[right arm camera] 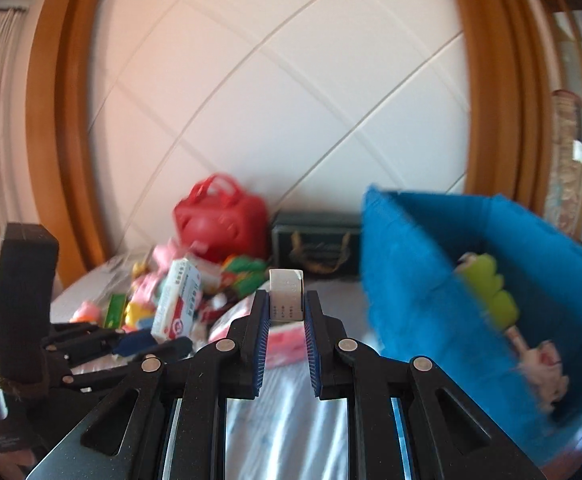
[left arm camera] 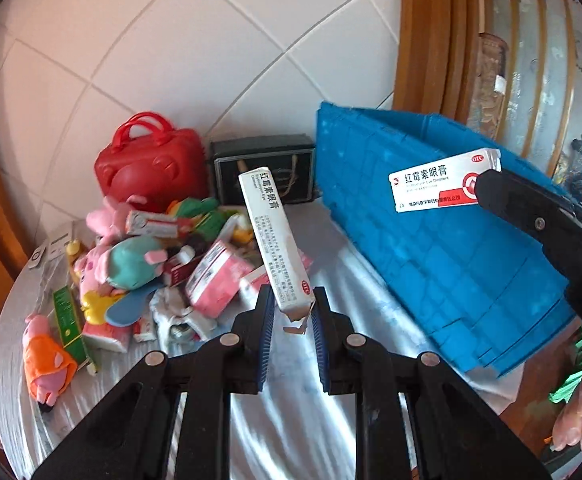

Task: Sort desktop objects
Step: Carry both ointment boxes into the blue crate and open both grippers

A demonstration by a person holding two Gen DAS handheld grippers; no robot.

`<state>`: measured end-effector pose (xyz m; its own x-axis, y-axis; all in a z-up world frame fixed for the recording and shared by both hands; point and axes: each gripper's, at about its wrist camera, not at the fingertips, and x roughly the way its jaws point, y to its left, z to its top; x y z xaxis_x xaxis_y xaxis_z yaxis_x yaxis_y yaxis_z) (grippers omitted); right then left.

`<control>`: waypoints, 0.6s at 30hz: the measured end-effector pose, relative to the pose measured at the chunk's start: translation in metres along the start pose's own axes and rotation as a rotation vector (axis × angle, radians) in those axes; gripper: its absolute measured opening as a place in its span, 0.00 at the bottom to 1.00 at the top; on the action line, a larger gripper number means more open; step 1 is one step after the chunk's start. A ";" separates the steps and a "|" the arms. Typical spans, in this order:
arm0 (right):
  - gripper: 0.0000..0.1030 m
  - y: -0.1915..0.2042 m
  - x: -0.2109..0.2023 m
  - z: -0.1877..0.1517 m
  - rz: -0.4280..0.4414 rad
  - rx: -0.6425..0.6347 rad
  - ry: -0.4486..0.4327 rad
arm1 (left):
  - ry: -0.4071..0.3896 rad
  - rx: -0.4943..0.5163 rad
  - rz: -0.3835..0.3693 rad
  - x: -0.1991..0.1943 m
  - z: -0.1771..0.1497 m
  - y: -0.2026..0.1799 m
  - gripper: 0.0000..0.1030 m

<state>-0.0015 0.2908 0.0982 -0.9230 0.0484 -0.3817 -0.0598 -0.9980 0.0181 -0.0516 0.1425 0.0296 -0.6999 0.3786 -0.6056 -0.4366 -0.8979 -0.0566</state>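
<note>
Left wrist view: my left gripper [left arm camera: 291,304] pinches an eye ointment box [left arm camera: 274,236]. My right gripper [right arm camera: 287,308] pinches another ointment box [right arm camera: 286,294]. Both hang beside the blue bin [left arm camera: 451,240]. I think dropping them inside comes next, past its wall.

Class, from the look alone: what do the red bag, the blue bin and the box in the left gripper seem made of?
Red bag: probably hard plastic, glossy, with bright highlights and moulded handles.
Blue bin: seemingly matte, ridged plastic sheet; its rim looks rough.
Box in the left gripper: thin printed cardboard; its bottom flap is torn.
</note>
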 end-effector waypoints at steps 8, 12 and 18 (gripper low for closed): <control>0.16 -0.128 -0.075 0.029 -0.195 -0.025 -0.098 | -0.133 0.078 -0.107 -0.014 0.071 -0.145 0.18; 0.17 -0.197 -0.073 0.025 -0.259 -0.007 -0.052 | -0.111 0.115 -0.148 0.000 0.093 -0.216 0.18; 0.17 -0.272 -0.057 0.003 -0.304 -0.016 0.050 | 0.015 0.113 -0.167 0.041 0.103 -0.294 0.18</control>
<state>0.0663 0.5598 0.1175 -0.8440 0.3435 -0.4119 -0.3241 -0.9386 -0.1185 -0.0106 0.4449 0.1034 -0.6040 0.5163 -0.6072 -0.6075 -0.7913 -0.0686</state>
